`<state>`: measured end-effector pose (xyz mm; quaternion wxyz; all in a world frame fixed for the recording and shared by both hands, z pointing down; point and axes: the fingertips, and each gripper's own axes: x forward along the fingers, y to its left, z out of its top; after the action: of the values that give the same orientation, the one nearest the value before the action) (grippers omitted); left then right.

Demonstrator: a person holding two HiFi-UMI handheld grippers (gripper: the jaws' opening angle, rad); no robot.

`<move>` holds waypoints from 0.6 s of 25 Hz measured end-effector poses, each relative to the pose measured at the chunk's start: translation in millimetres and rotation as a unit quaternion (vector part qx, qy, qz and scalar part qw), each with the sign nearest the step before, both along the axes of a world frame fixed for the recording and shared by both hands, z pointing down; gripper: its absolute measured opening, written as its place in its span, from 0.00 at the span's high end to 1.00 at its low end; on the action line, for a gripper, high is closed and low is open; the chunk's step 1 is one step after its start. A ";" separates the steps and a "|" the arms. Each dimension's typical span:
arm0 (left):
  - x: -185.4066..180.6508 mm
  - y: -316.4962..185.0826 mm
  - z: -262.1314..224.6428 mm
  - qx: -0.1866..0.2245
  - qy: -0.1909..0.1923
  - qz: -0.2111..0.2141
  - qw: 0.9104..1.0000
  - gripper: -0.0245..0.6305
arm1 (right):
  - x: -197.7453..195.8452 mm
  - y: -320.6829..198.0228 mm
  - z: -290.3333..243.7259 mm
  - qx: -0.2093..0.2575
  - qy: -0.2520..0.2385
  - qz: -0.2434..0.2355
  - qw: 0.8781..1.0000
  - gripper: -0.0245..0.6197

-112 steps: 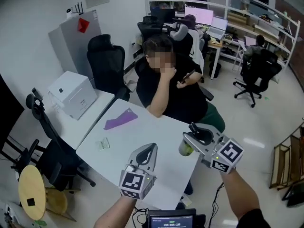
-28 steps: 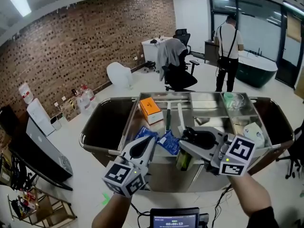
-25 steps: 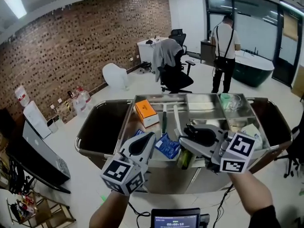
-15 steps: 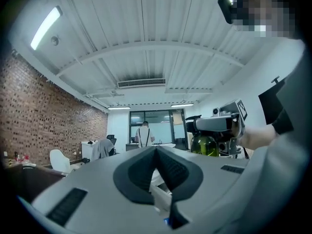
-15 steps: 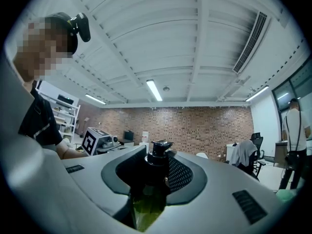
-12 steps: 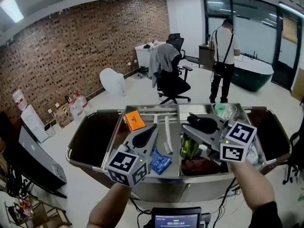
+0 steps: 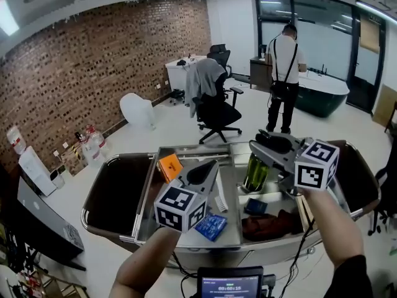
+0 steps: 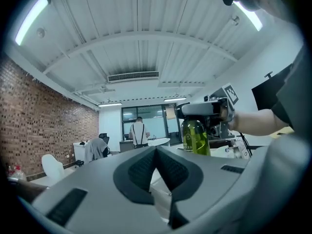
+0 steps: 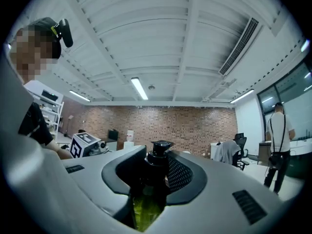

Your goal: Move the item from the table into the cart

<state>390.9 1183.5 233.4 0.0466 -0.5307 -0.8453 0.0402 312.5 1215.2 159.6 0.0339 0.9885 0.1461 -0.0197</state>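
Observation:
A green bottle [image 7: 255, 174] with a black pump cap hangs upright over the middle of the steel cart [image 7: 118, 225]. My right gripper [image 7: 265, 149] is shut on its neck; in the right gripper view the bottle [image 9: 146, 204] fills the gap between the pads. My left gripper [image 7: 208, 168] hovers over the cart's left-middle bin, shut, with nothing between its fingers. The left gripper view shows the bottle [image 8: 196, 138] held up to the right of the closed left gripper [image 8: 157, 151].
The cart's bins hold an orange box [image 7: 169, 165], a white brush [image 7: 220, 200], a blue packet [image 7: 211, 225] and a dark red cloth [image 7: 273, 223]. Beyond it stand an office chair [image 7: 214, 101] with a grey garment and a person [image 7: 284, 73].
Since the table scene, the view has turned to the cart. Over the last second the right gripper carried the bottle up and farther over the cart; the left gripper rose too.

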 end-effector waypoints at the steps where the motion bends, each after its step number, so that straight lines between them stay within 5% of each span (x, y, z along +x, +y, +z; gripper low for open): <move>1: 3.0 7.7 -5.0 -0.004 0.001 0.008 1.000 0.96 | 4.1 11.5 -4.9 -0.003 -0.003 0.009 1.000 0.78; 8: -11.9 28.0 17.6 0.006 -0.017 0.060 0.998 0.96 | -0.6 66.5 8.0 0.006 0.000 0.058 0.998 0.78; 15: -14.0 105.3 16.2 0.004 -0.014 0.051 0.999 0.96 | 5.9 171.0 21.9 0.035 -0.013 0.078 0.996 0.78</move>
<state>376.9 1288.9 249.6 0.0346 -0.4876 -0.8718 0.0318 318.3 1386.1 181.5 0.0025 0.9749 0.2227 0.0006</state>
